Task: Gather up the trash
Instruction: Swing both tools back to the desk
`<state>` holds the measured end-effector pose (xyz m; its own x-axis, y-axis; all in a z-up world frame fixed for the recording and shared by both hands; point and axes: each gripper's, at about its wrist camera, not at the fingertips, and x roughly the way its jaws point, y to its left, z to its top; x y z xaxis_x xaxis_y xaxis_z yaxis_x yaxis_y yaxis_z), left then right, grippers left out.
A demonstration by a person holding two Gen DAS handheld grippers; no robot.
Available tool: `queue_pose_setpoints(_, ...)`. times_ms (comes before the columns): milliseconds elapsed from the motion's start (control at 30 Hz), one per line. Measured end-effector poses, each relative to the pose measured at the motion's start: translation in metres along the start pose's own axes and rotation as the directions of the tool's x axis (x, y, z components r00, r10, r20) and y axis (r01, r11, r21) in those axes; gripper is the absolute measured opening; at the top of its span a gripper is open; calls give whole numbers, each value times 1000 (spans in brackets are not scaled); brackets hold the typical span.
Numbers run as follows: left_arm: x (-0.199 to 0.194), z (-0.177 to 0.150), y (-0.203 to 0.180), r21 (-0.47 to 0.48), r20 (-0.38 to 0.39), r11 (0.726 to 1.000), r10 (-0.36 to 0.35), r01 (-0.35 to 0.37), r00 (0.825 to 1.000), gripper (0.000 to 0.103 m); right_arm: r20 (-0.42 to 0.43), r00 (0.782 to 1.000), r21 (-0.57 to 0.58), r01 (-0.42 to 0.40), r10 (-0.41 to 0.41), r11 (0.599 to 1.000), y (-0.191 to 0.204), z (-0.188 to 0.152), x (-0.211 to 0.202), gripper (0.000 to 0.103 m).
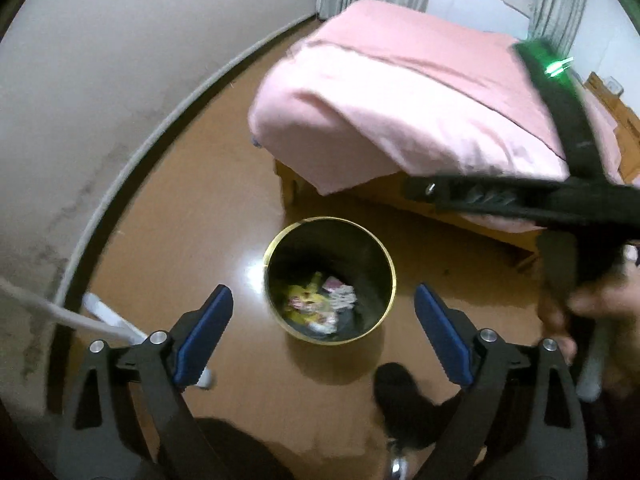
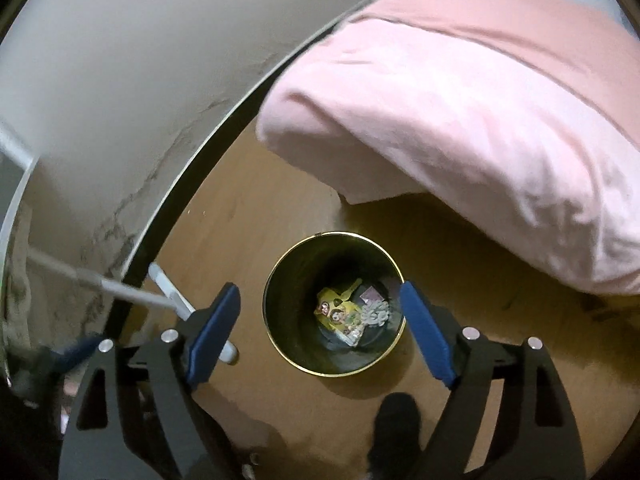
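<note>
A black round bin with a gold rim (image 1: 386, 256) stands on the brown floor below both grippers; it also shows in the right wrist view (image 2: 276, 276). Yellow and pink wrappers (image 1: 316, 304) lie at its bottom, and show again in the right wrist view (image 2: 344, 314). My left gripper (image 1: 323, 297) is open and empty above the bin. My right gripper (image 2: 320, 294) is open and empty above the bin. The right gripper's black body with a green light (image 1: 560, 120) crosses the right side of the left wrist view.
A bed with a pink cover (image 1: 400, 100) stands behind the bin on a wooden frame (image 1: 400, 196). A pale wall with a dark baseboard (image 1: 120, 184) runs on the left. A white-handled tool (image 2: 168, 296) lies at the wall. A dark foot (image 2: 394, 424) is in front of the bin.
</note>
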<state>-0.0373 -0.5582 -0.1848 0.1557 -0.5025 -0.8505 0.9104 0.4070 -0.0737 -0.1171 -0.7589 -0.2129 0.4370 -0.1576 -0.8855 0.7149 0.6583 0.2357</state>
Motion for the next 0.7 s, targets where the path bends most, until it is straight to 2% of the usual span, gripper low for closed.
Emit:
queue_pose_setpoints(100,-65,-18,15,37,76,997,61,-64,995,91,2,1000,-60,-25,25,998,30,-9,-18,80)
queue_pose_setpoints(200,-132,-42,43,12,159,995,97,-100,982,92,77,994,-156,-60,73,986,81,-11,-59,81)
queue_pose_setpoints(267,-180,-62,72,-24,216,988,151,-150,965,93,103,987,-243,-95,123,965,124,-14,-84,83)
queue_pose_setpoints(333,-216,-81,102,-69,251,975,223,-213,942,94,133,975,-338,-126,180,933,171,-21,-109,90)
queue_pose_setpoints(400,-246,-101,137,-126,254,953,299,-275,920,94,133,957,-443,-174,256,879,225,-36,-129,91)
queue_pose_setpoints(433,-262,-114,160,-165,246,933,353,-320,903,94,106,947,-504,-213,305,837,260,-48,-137,91)
queue_pose_setpoints(500,-289,-137,198,-220,222,884,456,-412,862,94,56,932,-574,-264,359,775,304,-64,-143,91)
queue_pose_setpoints(533,-306,-155,225,-251,193,838,534,-484,823,94,20,920,-622,-295,391,725,338,-78,-146,91)
queue_pose_setpoints(600,-324,-177,257,-278,156,790,599,-547,785,95,-29,907,-677,-326,419,660,381,-96,-147,91)
queue_pose_setpoints(633,-335,-191,278,-299,122,752,640,-587,759,95,-67,898,-712,-348,434,610,411,-109,-146,91)
queue_pose_setpoints(667,-344,-204,296,-317,97,723,669,-614,737,95,-83,896,-729,-353,437,586,429,-117,-145,91)
queue_pose_setpoints(700,-353,-217,312,-328,81,703,686,-631,723,95,-98,894,-746,-356,436,562,448,-123,-142,91)
